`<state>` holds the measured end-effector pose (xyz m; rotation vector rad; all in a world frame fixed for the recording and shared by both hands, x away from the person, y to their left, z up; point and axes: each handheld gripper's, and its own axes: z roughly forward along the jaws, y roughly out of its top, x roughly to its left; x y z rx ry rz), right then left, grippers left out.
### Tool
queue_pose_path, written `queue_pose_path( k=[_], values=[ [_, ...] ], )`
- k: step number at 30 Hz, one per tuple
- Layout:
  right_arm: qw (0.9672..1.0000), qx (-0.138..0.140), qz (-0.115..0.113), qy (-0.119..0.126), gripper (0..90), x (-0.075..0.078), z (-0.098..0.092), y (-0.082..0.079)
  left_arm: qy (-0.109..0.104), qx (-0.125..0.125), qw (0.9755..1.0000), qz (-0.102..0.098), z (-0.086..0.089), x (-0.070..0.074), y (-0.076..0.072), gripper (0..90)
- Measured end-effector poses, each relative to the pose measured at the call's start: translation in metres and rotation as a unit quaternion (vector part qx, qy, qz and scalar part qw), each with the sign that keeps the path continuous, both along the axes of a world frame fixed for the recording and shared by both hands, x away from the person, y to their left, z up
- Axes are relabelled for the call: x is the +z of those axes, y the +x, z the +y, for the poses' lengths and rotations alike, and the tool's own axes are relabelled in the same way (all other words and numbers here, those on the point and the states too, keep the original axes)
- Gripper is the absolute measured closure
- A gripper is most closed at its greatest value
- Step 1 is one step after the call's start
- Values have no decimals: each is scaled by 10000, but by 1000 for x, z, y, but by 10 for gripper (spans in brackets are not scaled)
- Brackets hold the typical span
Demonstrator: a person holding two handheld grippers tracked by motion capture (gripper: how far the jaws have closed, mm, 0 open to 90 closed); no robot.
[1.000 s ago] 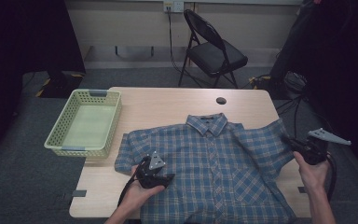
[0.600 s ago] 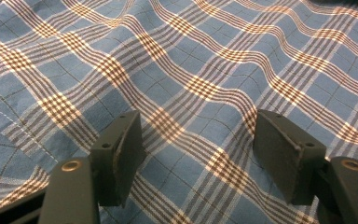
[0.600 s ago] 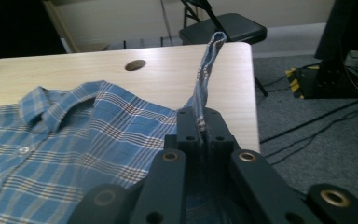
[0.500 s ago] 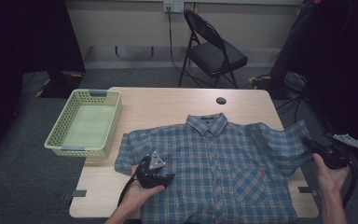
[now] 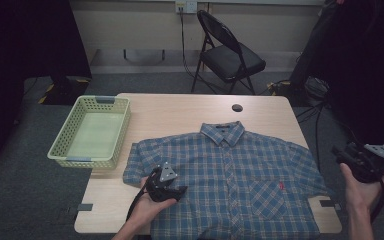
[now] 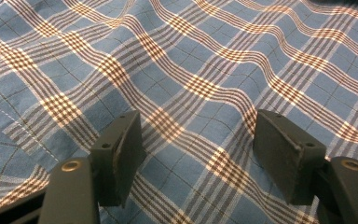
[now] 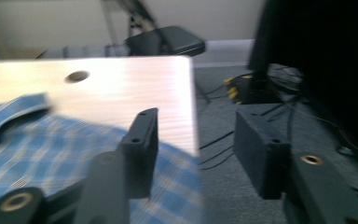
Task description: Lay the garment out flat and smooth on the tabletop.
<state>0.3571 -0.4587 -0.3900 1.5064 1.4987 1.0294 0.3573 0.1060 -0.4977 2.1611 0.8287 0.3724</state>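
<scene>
A blue plaid shirt [image 5: 230,175] lies spread flat, front up, on the wooden table [image 5: 180,115], collar toward the far side. My left gripper [image 5: 172,187] rests low over the shirt's left side. In the left gripper view its jaws stand open [image 6: 196,154] above the plaid cloth [image 6: 191,70], pinching nothing. My right gripper [image 5: 341,154] is held off the table's right edge, just past the right sleeve. Its jaws [image 7: 196,149] have just been opening and nothing is between them; the sleeve [image 7: 51,154] lies to their left.
A pale green basket [image 5: 92,132] sits at the table's left edge. A round hole [image 5: 237,107] is in the tabletop behind the collar. A black folding chair [image 5: 227,55] stands beyond the table, and cables [image 5: 320,100] run over the floor at right.
My right gripper moved right, past the table edge, drawing the right sleeve out flat, then opened and let it go. The left gripper stayed put.
</scene>
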Motion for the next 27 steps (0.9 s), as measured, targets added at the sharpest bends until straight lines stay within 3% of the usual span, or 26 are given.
queue_pose_path(
  k=[5, 7, 10, 11, 12, 16, 19, 22, 26, 27],
  values=[
    [9985, 454, 137, -281, 431, -4, 37, 8, 2, 5, 10000, -1, 0, 0, 0, 325],
    [9963, 724, 200, -428, 419, -5, 53, 10, 1, 7, 10000, -1, 0, 0, 0, 325],
    [9938, 1050, 239, -289, 382, -7, 73, 13, 3, 7, 10000, 8, 0, 0, -1, 325],
    [9917, 1187, 345, -343, 340, -11, 87, 15, 11, -1, 10000, 1, 0, 0, -1, 325],
    [9917, 1187, 345, -343, 340, -11, 87, 15, 8, -5, 10000, 6, 0, 0, -1, 325],
    [9826, 1633, 657, -594, 257, -27, 118, 19, 15, -5, 10000, 6, 0, 0, -2, 324],
    [9728, 2020, 912, -674, 224, -42, 143, 22, 18, -6, 10000, 10, 0, 0, -2, 321],
    [9626, 2343, 1226, -590, 229, -61, 167, 25, 29, 99, 9999, -39, -2, 0, -3, 303],
    [9509, 2530, 1568, -846, 237, -86, 187, 29, 25, 28, 10000, -37, -2, 0, -2, 303],
    [9505, 2512, 1595, -893, 237, -89, 190, 29, 3, 16, 10000, -37, -2, -1, -2, 301]
  ],
)
